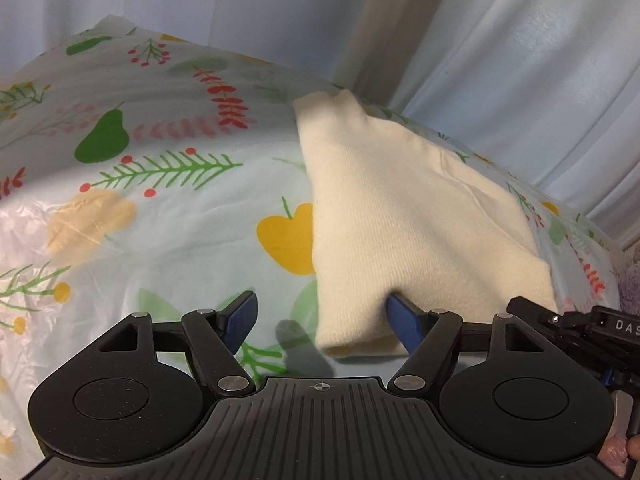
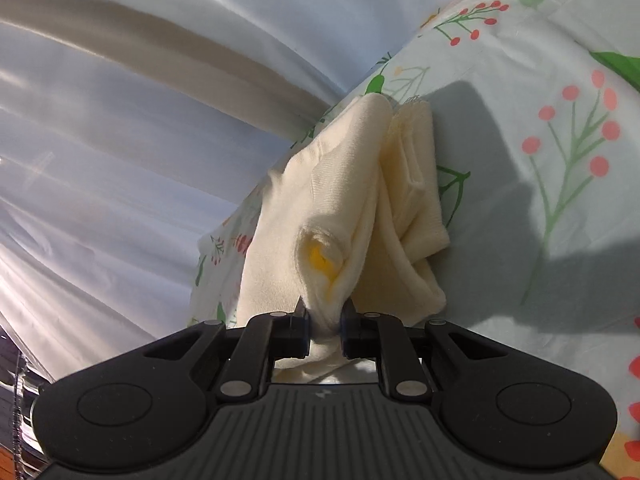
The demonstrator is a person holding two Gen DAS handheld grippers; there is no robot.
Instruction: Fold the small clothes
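One cream garment (image 2: 328,200) on floral cloth (image 1: 160,200); right gripper (image 2: 325,330) fingers clamped on it (left gripper (image 1: 320,316) fingers apart).

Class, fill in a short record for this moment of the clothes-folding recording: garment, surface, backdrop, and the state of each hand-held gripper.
garment: small cream knit garment, partly folded, lying on the cloth
surface: floral tablecloth with leaf, berry and fruit prints
backdrop: pale curtain hanging behind the surface
left hand-held gripper: open; one blue finger tucked under the garment's near edge, the other beside it
right hand-held gripper: shut on a bunched edge of the garment
fold status: unfinished
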